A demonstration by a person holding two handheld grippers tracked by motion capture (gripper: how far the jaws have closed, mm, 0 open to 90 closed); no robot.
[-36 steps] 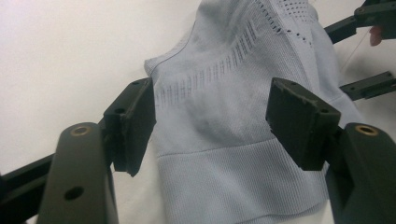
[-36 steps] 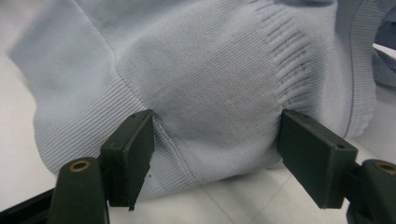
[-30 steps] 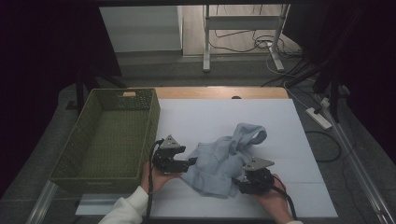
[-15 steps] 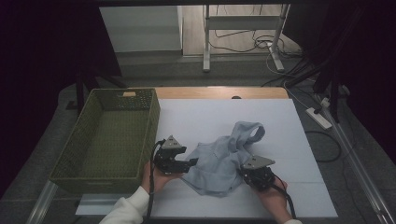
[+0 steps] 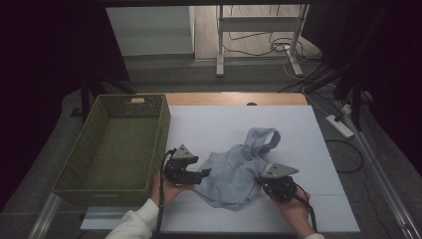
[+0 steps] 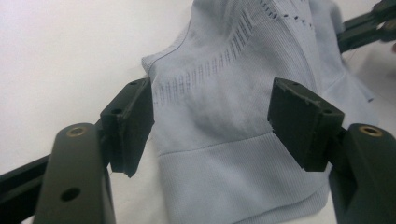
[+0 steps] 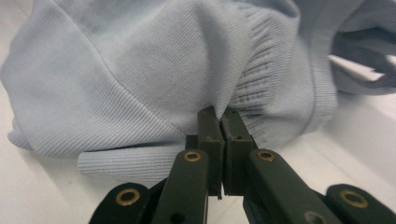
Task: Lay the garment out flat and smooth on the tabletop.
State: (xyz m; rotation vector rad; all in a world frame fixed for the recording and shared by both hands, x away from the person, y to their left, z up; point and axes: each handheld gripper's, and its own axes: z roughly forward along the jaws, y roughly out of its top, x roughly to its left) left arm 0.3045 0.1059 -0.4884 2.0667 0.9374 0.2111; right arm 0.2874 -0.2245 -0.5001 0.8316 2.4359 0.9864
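Right claw [image 7: 219, 122]: jaws just closed, clenched on a ribbed edge of the garment [image 5: 239, 172]. Left claw [image 6: 212, 123]: released, jaws spread to either side of the garment's hem, nothing gripped. Garment: pale blue knit, crumpled, laid on the white tabletop [image 5: 298, 129] between both claws, beside the green basket [image 5: 94, 149].

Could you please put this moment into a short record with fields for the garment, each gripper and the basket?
garment: light blue knit top, crumpled on the white table cover
left gripper: jaws open, either side of the top's edge, pads not pressing
right gripper: jaws just closed, shut on a fold of the top
basket: green woven, left of the top, nothing in it
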